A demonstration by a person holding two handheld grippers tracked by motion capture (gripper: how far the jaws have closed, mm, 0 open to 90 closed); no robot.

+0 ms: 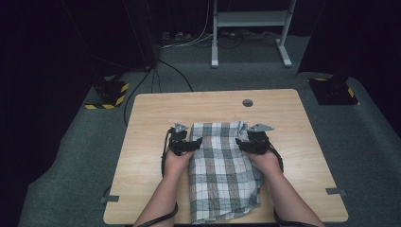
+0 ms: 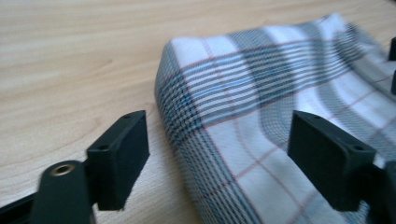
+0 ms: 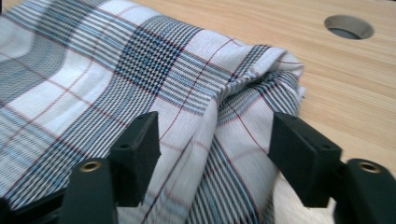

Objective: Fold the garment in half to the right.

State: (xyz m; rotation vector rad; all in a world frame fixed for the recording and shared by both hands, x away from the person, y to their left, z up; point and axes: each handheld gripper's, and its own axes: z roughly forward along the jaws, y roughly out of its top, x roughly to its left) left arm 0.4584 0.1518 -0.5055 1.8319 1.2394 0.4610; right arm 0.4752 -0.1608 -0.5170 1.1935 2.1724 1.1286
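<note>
At the frame's centre on the desk, the checked cloth looks light and limp; both grippers, left and right, have jaws released, astride its upper corners, the best hold.

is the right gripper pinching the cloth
Apart. The right gripper view shows the right gripper with jaws open astride a raised fold of the cloth, with cloth showing in a gap beside each pad.

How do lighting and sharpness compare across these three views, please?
High view: table lit, surroundings nearly black, checked cloth fairly sharp. Left gripper view: its jaws and the cloth's far edge are soft. Right gripper view: the weave is crisp, near folds blurred.
</note>
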